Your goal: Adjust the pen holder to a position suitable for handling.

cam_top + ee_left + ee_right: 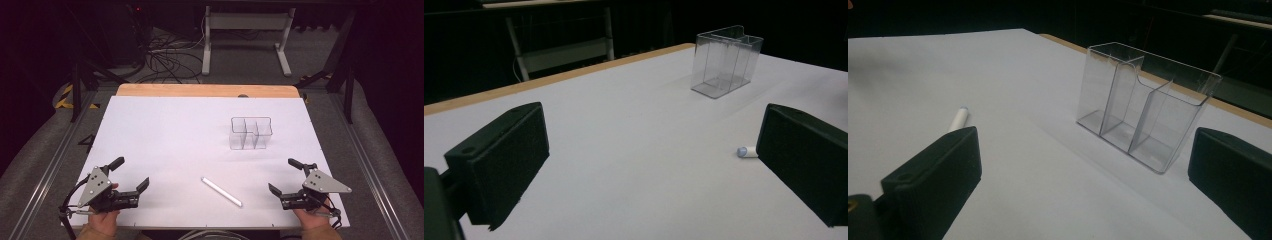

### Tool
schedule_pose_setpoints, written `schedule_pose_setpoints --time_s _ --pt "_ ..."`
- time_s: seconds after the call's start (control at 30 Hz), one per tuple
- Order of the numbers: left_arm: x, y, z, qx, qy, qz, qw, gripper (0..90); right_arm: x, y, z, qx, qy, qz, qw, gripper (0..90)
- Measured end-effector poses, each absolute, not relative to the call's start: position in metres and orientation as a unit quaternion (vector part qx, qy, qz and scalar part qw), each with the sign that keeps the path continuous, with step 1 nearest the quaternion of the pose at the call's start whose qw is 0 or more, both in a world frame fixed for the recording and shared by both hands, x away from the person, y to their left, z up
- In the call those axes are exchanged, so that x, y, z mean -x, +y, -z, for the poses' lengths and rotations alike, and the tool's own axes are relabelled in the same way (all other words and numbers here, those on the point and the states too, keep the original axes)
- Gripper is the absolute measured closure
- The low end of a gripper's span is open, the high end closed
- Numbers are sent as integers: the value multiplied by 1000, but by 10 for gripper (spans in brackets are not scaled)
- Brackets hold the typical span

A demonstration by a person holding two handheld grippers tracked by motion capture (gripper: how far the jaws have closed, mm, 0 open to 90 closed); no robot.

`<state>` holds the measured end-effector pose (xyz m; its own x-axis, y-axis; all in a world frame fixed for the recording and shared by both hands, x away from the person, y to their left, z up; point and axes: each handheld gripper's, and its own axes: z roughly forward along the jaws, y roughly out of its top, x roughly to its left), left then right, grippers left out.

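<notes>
Grippers rest apart, left gripper (132,172) and right gripper (280,176) both released and empty; thin white plastic tube (221,192) lies between them on the white table (165,130), probably staged for pickup; clear three-compartment acrylic holder (251,133) stands upright beyond, well apart.

holder (251,133): clear, glossy plastic, smooth walls, right of centre in the high view
stick (221,191): white, smooth, slightly shiny, low centre
table (165,125): matt white cover, smooth; pale wood edge along the far side
left gripper (133,173): matt black jaws, grey metal plate
right gripper (281,175): matt black jaws, grey metal plate
floor (30,150): grey, rough carpet
</notes>
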<state>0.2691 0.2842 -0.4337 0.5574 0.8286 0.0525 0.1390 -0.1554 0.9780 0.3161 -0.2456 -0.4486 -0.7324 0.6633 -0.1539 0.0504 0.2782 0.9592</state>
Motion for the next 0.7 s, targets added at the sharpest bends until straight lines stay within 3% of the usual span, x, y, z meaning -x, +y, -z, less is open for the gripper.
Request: schedule_pose_setpoints --time_s 0.7 --pt "-268 281 434 -698 344 -318 542 15 -317 -248 435 -243 759 -532 286 60"
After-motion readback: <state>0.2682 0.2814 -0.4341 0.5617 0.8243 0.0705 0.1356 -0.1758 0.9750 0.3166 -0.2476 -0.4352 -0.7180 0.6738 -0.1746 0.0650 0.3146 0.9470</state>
